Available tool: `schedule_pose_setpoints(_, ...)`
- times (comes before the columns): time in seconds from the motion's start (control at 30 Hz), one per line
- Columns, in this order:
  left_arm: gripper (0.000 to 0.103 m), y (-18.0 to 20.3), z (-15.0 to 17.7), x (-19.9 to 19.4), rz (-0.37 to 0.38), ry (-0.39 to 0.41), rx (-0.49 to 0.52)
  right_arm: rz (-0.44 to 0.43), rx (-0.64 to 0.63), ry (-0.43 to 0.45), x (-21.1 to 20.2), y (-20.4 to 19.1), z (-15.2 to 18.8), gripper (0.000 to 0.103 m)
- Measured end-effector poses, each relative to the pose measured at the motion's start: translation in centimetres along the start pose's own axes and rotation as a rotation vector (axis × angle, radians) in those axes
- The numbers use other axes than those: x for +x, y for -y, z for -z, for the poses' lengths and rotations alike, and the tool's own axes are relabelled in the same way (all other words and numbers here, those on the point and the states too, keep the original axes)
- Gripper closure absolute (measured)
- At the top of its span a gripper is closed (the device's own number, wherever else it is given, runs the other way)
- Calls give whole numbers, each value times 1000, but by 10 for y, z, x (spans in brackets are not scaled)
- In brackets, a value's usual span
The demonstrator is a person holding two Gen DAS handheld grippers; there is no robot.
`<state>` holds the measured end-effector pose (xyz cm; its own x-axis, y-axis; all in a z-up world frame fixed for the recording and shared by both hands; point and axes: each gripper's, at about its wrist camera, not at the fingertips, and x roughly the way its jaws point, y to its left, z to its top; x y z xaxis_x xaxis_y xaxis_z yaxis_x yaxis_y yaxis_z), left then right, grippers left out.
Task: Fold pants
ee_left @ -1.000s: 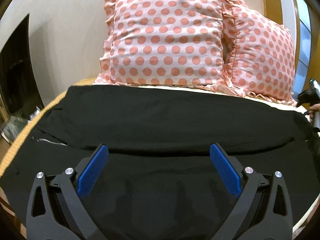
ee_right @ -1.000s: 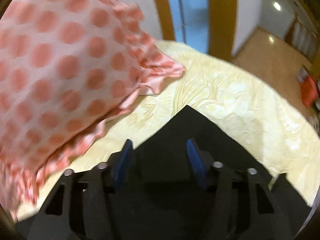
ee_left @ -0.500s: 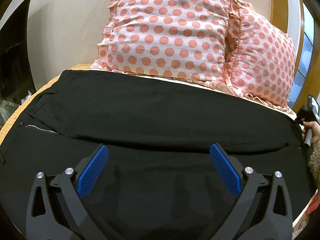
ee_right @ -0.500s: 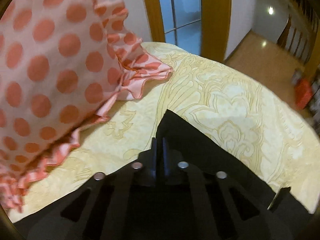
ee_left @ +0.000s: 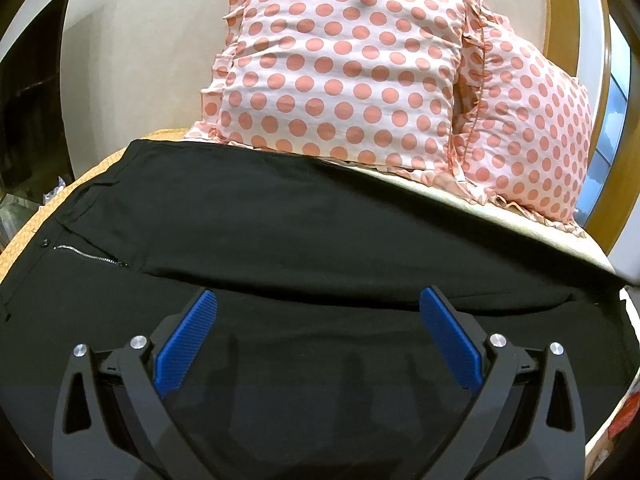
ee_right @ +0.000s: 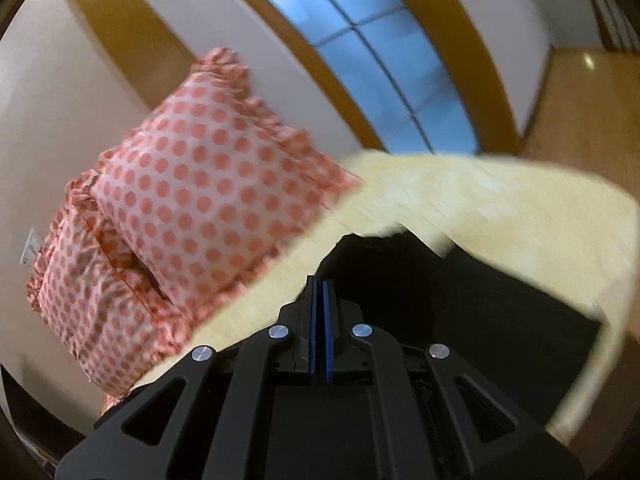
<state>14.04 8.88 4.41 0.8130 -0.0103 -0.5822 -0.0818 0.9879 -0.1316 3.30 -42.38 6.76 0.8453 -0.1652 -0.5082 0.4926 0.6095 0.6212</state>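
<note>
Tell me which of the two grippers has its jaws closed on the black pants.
The right gripper: its jaws are pressed together on a raised corner of the pants. The left gripper stands wide open above the flat fabric.

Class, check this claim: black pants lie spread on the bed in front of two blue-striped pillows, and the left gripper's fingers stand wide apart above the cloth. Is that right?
One detail is wrong: the pillows are pink with polka dots, not blue-striped, as the left wrist view shows. The black pants do lie spread on the bed, with the left gripper wide open above them.
</note>
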Motion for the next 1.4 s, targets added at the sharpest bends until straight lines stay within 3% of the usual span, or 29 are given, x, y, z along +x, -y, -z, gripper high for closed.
schedule_pose_setpoints(0.23, 2, 5, 0, 4, -2, -17, 31, 21, 145, -136, 27, 31, 12, 98)
schedule_pose_setpoints(0.27, 2, 5, 0, 2, -2, -9, 31, 11, 169, -148, 26, 35, 13, 93)
schedule_pose_setpoints(0.3, 2, 6, 1, 1, -3, -3, 32, -5, 195, -158, 27, 37, 14, 82)
schedule_pose_setpoints(0.33, 2, 5, 1, 1, -2, -1, 33, -18, 222, -156, 27, 40, 14, 63)
schedule_pose_setpoints(0.37, 2, 5, 1, 1, -1, -2, 34, -23, 233, -148, 27, 41, 15, 54)
schedule_pose_setpoints(0.43, 2, 5, 1, 1, 3, -7, 33, -25, 230, -127, 25, 39, 14, 53)
schedule_pose_setpoints(0.5, 2, 5, 1, 2, 7, -12, 32, -14, 232, -126, 27, 39, 14, 54)
schedule_pose_setpoints(0.73, 2, 2, 1, 5, 26, -27, 13, -37, 255, -108, 48, 41, 22, 90)
schedule_pose_setpoints(0.83, 2, 0, 0, 6, 37, -34, -1, -83, 303, -137, 63, 48, 19, 99)
schedule_pose_setpoints(0.9, 2, -1, 0, 7, 42, -40, -17, -145, 326, -112, 60, 50, 11, 100)
schedule_pose_setpoints(1.0, 2, -5, 1, 7, 54, -41, -43, -273, 305, -3, 33, 44, -6, 101)
schedule_pose_setpoints(1.07, 2, -9, 0, 7, 69, -37, -69, -310, 268, 61, 11, 43, -10, 101)
schedule_pose_setpoints(1.13, 2, -13, 0, 7, 86, -31, -87, -271, 241, 71, 0, 47, -5, 101)
schedule_pose_setpoints(1.23, 2, -19, -1, -1, 104, -18, -89, -205, 290, 11, 6, 69, 10, 101)
schedule_pose_setpoints(1.4, 2, -32, -24, -17, -12, -26, 10, -142, 363, -59, 25, 99, 32, 101)
